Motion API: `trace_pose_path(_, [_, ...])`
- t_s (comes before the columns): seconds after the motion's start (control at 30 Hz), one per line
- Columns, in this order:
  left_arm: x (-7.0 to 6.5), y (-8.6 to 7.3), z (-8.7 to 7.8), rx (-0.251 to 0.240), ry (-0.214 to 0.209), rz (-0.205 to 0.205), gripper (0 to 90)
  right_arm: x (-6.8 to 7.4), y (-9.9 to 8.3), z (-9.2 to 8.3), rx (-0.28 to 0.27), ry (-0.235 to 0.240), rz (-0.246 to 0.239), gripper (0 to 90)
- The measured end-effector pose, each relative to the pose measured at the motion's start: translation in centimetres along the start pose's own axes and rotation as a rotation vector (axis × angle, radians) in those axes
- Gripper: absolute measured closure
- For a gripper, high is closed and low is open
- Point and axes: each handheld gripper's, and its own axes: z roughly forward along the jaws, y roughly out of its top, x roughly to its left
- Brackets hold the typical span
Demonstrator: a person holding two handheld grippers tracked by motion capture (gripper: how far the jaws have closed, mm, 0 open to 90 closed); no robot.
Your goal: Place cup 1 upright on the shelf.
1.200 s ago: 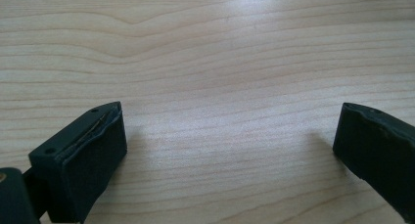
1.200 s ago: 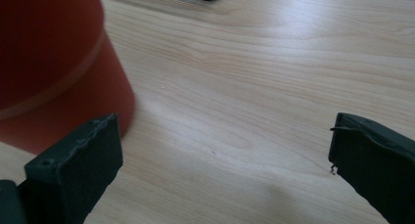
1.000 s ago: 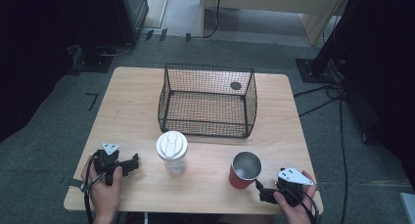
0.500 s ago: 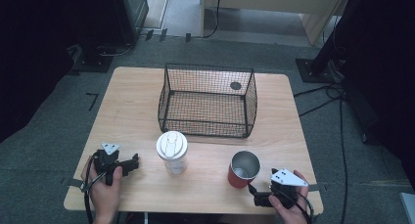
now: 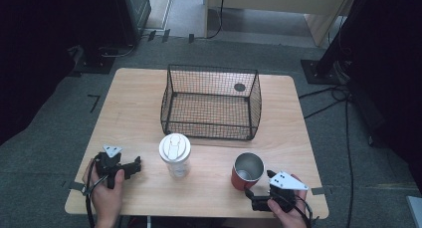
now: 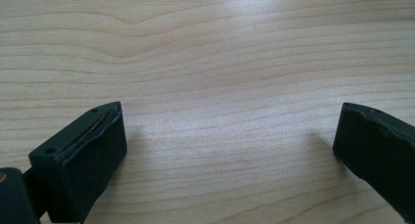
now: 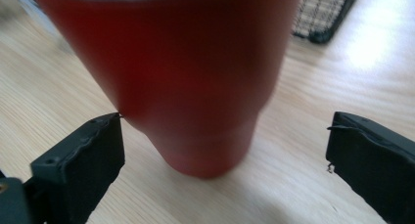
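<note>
1. You work at a light wooden tabletop with rounded corners, standing on grey carpet; dark stands and cables ring it along the far and right sides of the room.
2. A black wire basket sits near the middle of the far edge, open side up, with a small dark disc at its far right corner.
3. A clear cup with a white lid stands upright near the middle of the near half of the tabletop, just in front of the basket and apart from it.
4. The red tumbler stands upright toward the near right corner, its steel inside showing from above; it is well apart from the lidded cup.
5. Your left hand rests at the near left corner and holds the left gripper low over the wood, jaws pointing right toward the lidded cup. In the left gripper view its jaws stand wide apart with bare wood grain between them.
6. Your right hand lies at the near edge by the near right corner, with the right gripper pointing toward the tumbler's base.
7. In the right gripper view the tumbler stands between the jaws. The jaws have just been closing a little, yet they are parted: the left pad sits just at the tumbler's wall and the right pad stands clear of it, so nothing is gripped.
</note>
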Motion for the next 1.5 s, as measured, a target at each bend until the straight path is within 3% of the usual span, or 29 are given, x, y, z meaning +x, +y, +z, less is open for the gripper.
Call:
trace_pose_path(0.2, [0.0,0.0,0.0,0.000,0.000,0.000,0.0,0.4,0.8,0.2,-0.031,0.034,0.026,4.3])
trace_pose_path(0.47, [0.0,0.0,0.0,0.000,0.000,0.000,0.0,1.0,1.5,0.6,-0.058,0.030,0.018,5.2])
trace_pose_path(0.57, [0.0,0.0,0.0,0.000,0.000,0.000,0.0,1.2,1.8,0.8,-0.072,0.034,0.053,4.2])
trace_pose_path(0.87, [0.0,0.0,0.0,0.000,0.001,0.000,0.0,1.8,2.5,1.1,-0.086,-0.021,0.073,1.0])
trace_pose_path(1.2, [0.0,0.0,0.0,-0.001,0.000,-0.002,0.0,2.3,2.8,2.2,-0.066,-0.070,0.090,1.1])
trace_pose_path(1.33, [0.0,0.0,0.0,-0.001,0.000,-0.002,0.0,2.7,3.6,2.9,-0.091,-0.098,0.126,1.0])
trace_pose_path(1.5, [0.0,0.0,0.0,-0.001,0.000,-0.002,0.0,3.0,4.0,3.3,-0.099,-0.135,0.119,4.0])
